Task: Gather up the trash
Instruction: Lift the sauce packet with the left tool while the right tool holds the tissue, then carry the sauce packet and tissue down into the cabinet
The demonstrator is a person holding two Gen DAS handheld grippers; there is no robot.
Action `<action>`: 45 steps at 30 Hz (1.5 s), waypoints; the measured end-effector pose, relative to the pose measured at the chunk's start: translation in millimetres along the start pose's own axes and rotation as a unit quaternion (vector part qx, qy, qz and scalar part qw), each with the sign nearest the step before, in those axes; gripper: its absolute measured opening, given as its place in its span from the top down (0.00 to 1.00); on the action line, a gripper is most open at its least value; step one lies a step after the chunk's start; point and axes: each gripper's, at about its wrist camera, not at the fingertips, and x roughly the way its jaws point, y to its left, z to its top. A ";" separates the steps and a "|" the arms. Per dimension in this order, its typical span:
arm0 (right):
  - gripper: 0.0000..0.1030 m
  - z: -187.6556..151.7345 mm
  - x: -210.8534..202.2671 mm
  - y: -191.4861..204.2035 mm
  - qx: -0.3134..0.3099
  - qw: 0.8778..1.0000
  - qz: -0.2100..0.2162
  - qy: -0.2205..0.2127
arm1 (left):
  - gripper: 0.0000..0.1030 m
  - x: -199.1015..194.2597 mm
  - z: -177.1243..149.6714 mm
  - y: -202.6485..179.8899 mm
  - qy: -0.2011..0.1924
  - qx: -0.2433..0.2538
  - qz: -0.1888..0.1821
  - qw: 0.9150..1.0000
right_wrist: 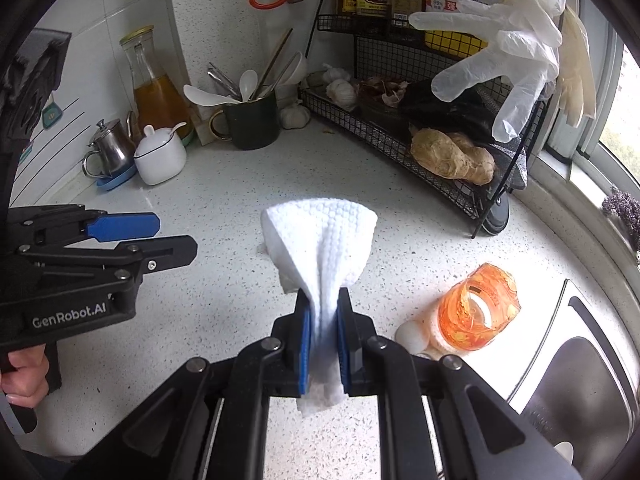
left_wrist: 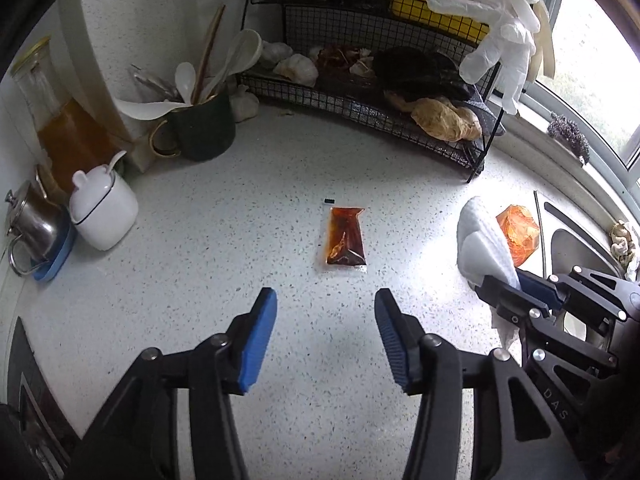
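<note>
1. Left wrist view. The left gripper [left_wrist: 326, 320] points down at the speckled counter [left_wrist: 200, 240], its blue fingers [left_wrist: 262, 340] parted with nothing between them. Ahead of them, lying flat and apart from everything else, is a small clear sauce sachet [left_wrist: 345, 238] filled with dark red oil. It is judged light, limp and slippery, and liable to burst if pinched over the filled belly; the flat sealed edge nearest the fingers looks the safer hold. A tiny black scrap [left_wrist: 329, 201] lies just beyond its far end. To the right, the right gripper [left_wrist: 516, 292] holds a white paper towel [left_wrist: 480, 240], with an orange plastic wrapper [left_wrist: 518, 232] behind it.

2. Right wrist view. The right gripper [right_wrist: 324, 336] is clenched on the paper towel [right_wrist: 320, 240], which bunches between the pads and fans out above them; it is soft, light and compressible, and appears securely held. The orange wrapper [right_wrist: 476, 312] lies crumpled on the counter [right_wrist: 200, 280] beside the sink [right_wrist: 580, 360], touching a pale round piece [right_wrist: 412, 338]; thin and crinkly, it should yield to a pinch at any fold. The left gripper [right_wrist: 120, 236] enters from the left, and the sachet is out of sight.
</note>
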 end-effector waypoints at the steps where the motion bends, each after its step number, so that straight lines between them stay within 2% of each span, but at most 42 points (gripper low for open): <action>1: 0.90 1.0 3.9 -2.5 0.006 1.000 -0.003 0.002 | 0.52 7.2 4.3 -1.9 0.005 0.008 -0.002 1.000; 5: 0.90 5.4 20.8 -11.4 0.025 0.999 -0.014 0.013 | 0.50 33.9 19.8 -5.1 0.029 0.026 -0.010 0.999; 10: 0.90 11.1 44.9 -22.5 0.053 0.998 -0.032 0.026 | 0.45 65.2 34.5 -6.5 0.053 0.050 -0.038 0.997; 15: 0.90 19.4 65.7 -31.2 0.069 0.996 -0.042 0.038 | 0.44 98.9 41.3 -11.9 0.075 0.085 -0.033 0.993; 20: 0.90 23.0 74.5 -36.3 0.076 0.995 -0.042 0.047 | 0.44 118.8 45.2 -10.1 0.094 0.078 -0.031 0.992; 22: 0.90 23.6 77.3 -36.6 0.077 0.995 -0.040 0.050 | 0.41 120.9 46.0 -9.2 0.087 0.077 -0.029 0.993; 27: 0.90 22.8 83.5 -37.2 0.079 0.995 -0.030 0.053 | 0.41 122.6 51.2 -2.9 0.082 0.055 -0.036 0.994; 29: 0.90 21.4 85.9 -37.9 0.083 0.995 -0.028 0.054 | 0.55 121.6 50.9 -1.4 0.078 0.058 -0.031 0.995; 30: 0.90 20.4 85.6 -37.9 0.084 0.995 -0.028 0.054 | 0.71 120.3 49.7 -1.9 0.074 0.065 -0.026 0.995; 31: 0.90 20.2 85.3 -37.4 0.083 0.995 -0.029 0.054 | 0.78 118.7 47.6 -2.2 0.073 0.070 -0.025 0.995; 33: 0.90 19.0 83.7 -36.7 0.080 0.995 -0.028 0.052 | 0.93 115.5 42.7 -3.7 0.070 0.082 -0.042 0.993; 36: 0.90 16.0 80.3 -33.5 0.073 0.996 -0.031 0.046 | 0.94 106.7 29.8 -8.2 0.063 0.103 -0.038 0.992; 40: 0.90 13.4 75.4 -28.9 0.064 0.997 -0.033 0.040 | 0.95 90.5 11.7 -11.4 0.054 0.092 -0.036 0.994; 45: 0.90 9.4 57.8 -22.7 0.050 0.998 -0.029 0.022 | 0.95 59.4 4.5 -7.6 0.028 0.078 -0.027 0.996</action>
